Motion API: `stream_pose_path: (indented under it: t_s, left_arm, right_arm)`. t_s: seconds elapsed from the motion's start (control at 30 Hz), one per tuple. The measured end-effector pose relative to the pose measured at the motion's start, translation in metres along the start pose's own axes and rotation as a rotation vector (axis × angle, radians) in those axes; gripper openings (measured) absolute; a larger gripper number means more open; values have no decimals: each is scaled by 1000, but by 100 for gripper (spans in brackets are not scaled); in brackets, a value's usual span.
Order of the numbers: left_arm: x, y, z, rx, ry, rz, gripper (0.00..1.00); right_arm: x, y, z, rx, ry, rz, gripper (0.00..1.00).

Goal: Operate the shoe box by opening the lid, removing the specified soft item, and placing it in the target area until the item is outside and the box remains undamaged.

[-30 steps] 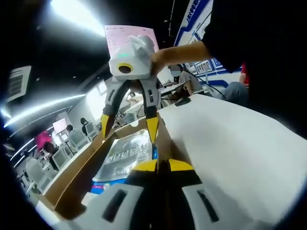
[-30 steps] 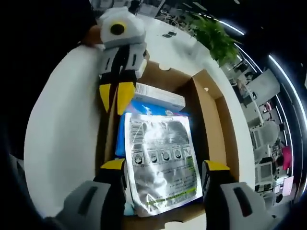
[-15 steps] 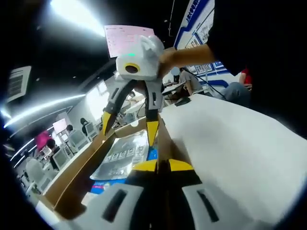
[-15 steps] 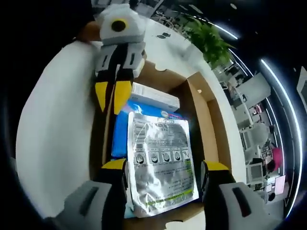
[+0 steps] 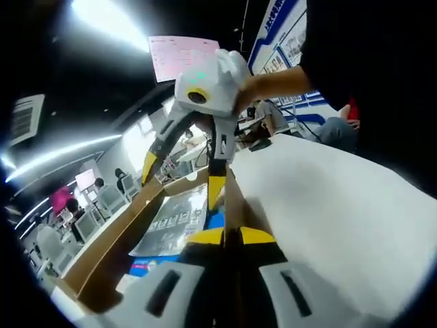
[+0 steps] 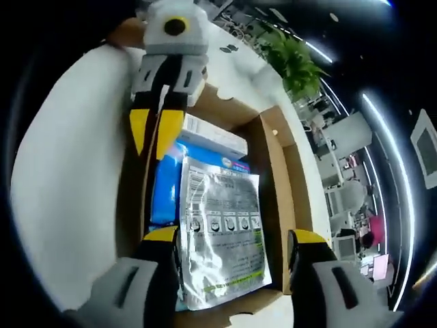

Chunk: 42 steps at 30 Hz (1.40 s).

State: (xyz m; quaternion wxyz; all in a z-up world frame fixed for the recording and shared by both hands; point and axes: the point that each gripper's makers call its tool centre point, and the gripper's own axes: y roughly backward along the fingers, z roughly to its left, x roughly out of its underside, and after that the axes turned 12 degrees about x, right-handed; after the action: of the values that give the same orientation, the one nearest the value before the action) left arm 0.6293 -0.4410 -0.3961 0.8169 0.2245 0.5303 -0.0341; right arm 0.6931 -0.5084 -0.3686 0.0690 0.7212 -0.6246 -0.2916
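An open cardboard shoe box (image 6: 274,179) rests on a white table. A silver foil pouch (image 6: 222,232) lies on top inside it, over a blue packet (image 6: 162,195) and beside a white carton (image 6: 215,137). My right gripper (image 6: 234,238) is open, its jaws on either side of the pouch's near end and above it. My left gripper (image 6: 153,131) is shut on the box's side wall. In the left gripper view that wall (image 5: 231,198) runs into my left gripper (image 5: 231,237), and the open right gripper (image 5: 182,176) hangs over the pouch (image 5: 174,215).
The white table (image 5: 328,205) stretches wide beside the box. A green plant (image 6: 290,58) stands beyond the table's far end. Desks with monitors and seated people (image 5: 75,212) fill the background. A person's hand (image 5: 273,82) holds the right gripper.
The right gripper has tilted and shifted slightly over the box while staying open. The left gripper keeps its hold on the wall. The pouch lies where it was.
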Motion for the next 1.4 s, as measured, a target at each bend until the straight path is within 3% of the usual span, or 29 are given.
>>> stream_pose_path:
  t_s: [0.17,0.4,0.43,0.67,0.8,0.87,0.97,1.2,1.3,1.4]
  left_arm:
    - [0,0,0,0,0,0,6]
    - [0,0,0,-3,0,1,6]
    - [0,0,0,-2,0,1,6]
    - [0,0,0,-3,0,1,6]
    - [0,0,1,-5,-3,2,6]
    - [0,0,1,-4,-3,2,6]
    - [0,0,1,-3,-1,1,6]
    - [0,0,1,-5,-3,2,6]
    - [0,0,1,-6,-3,2,6]
    - [0,-1,1,-5,-3,1,6]
  right_arm:
    - [-8,11,-16,104,45,-7,65]
    - [-13,17,-28,213,251,7,64]
    - [-14,18,-28,217,286,11,64]
    - [-4,12,-25,212,283,47,62]
    - [-3,18,-39,291,406,81,56]
    - [-4,18,-42,300,418,82,52]
    - [9,9,-41,273,305,102,55]
    - [30,-10,-27,220,327,151,51]
    - [31,-8,-26,218,317,153,42]
    - [30,-7,-27,228,319,154,43]
